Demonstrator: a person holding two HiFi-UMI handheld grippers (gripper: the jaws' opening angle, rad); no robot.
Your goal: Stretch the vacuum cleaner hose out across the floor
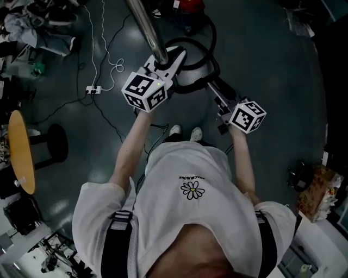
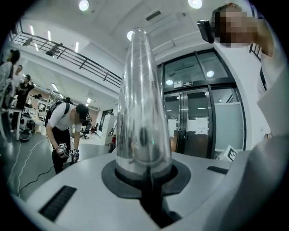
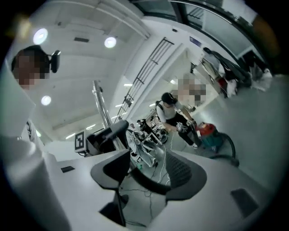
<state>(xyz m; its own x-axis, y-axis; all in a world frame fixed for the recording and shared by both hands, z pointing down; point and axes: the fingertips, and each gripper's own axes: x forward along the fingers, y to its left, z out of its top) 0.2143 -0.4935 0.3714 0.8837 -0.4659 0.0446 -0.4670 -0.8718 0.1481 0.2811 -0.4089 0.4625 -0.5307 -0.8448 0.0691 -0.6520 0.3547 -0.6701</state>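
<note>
A chrome vacuum wand (image 1: 148, 28) (image 2: 140, 99) slants up toward the camera, and my left gripper (image 1: 174, 55) (image 2: 146, 168) is shut on its lower end. The black hose (image 1: 210, 61) lies in loops on the dark floor just past both grippers and runs to a red vacuum cleaner (image 1: 190, 6) (image 3: 208, 132) at the far edge. My right gripper (image 1: 220, 98) (image 3: 146, 169) hangs to the right of the wand, close over the nearest hose loop. Its jaws stand open, with only floor and cables showing through the gap. The wand (image 3: 101, 113) and the left gripper's marker cube (image 3: 80, 140) appear in the right gripper view.
A round yellow table (image 1: 22, 152) and a black stool (image 1: 53, 145) stand at the left. A power strip with white cable (image 1: 92, 89) lies left of the wand. Bags and boxes (image 1: 315, 190) sit at the right. Other people (image 2: 63, 126) work further off.
</note>
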